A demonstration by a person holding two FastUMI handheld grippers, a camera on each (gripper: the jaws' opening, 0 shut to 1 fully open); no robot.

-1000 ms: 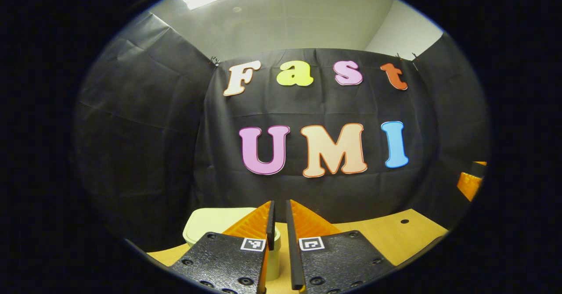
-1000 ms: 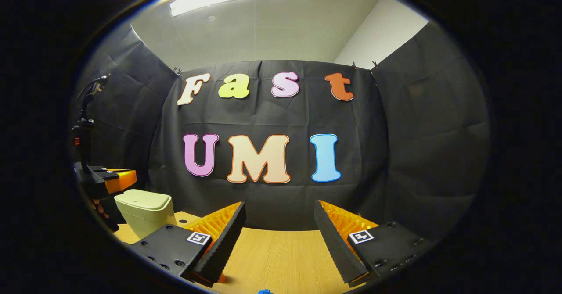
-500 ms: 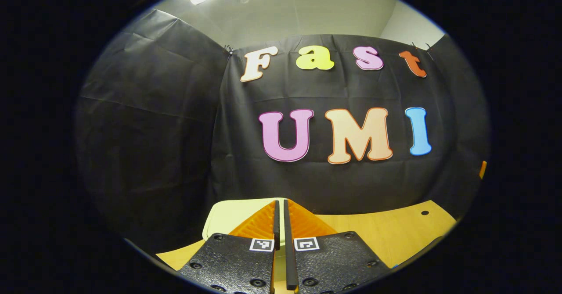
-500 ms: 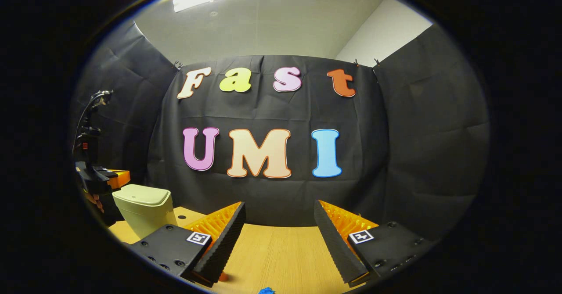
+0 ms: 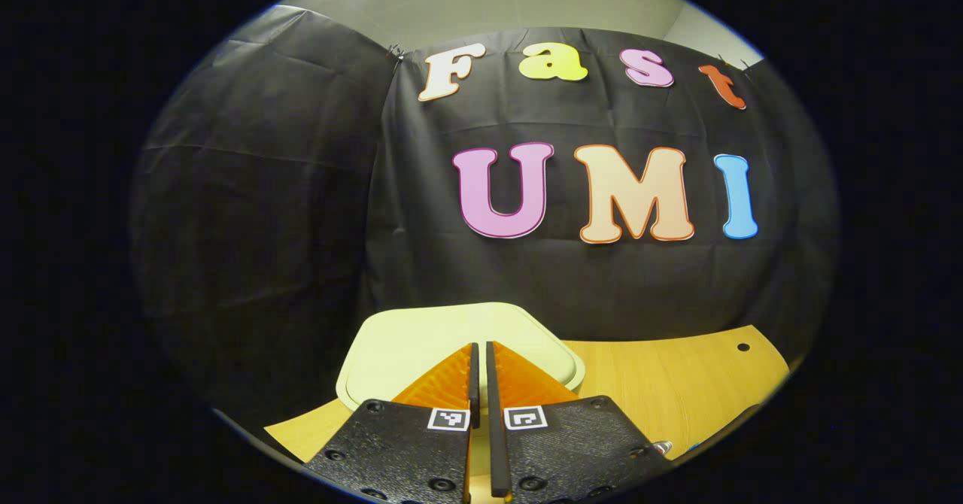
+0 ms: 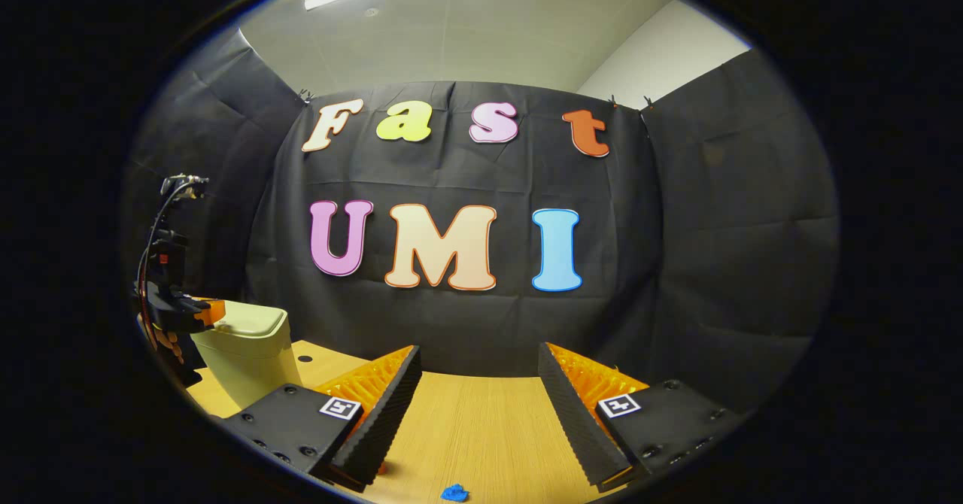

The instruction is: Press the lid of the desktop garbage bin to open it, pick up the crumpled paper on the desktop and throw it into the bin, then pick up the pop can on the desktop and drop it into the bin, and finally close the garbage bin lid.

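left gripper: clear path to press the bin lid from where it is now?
Probably yes. The left gripper, fingers shut, sits right over the bin lid, which is closed; nothing lies between them. The right gripper view also puts it at the lid's edge. Actual contact can't be told.

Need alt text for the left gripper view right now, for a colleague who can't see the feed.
The left gripper, fingers closed together, points at the pale green lid of the desktop garbage bin, which is down. The bin stands on a light wooden desktop before the booth's black cloth wall.
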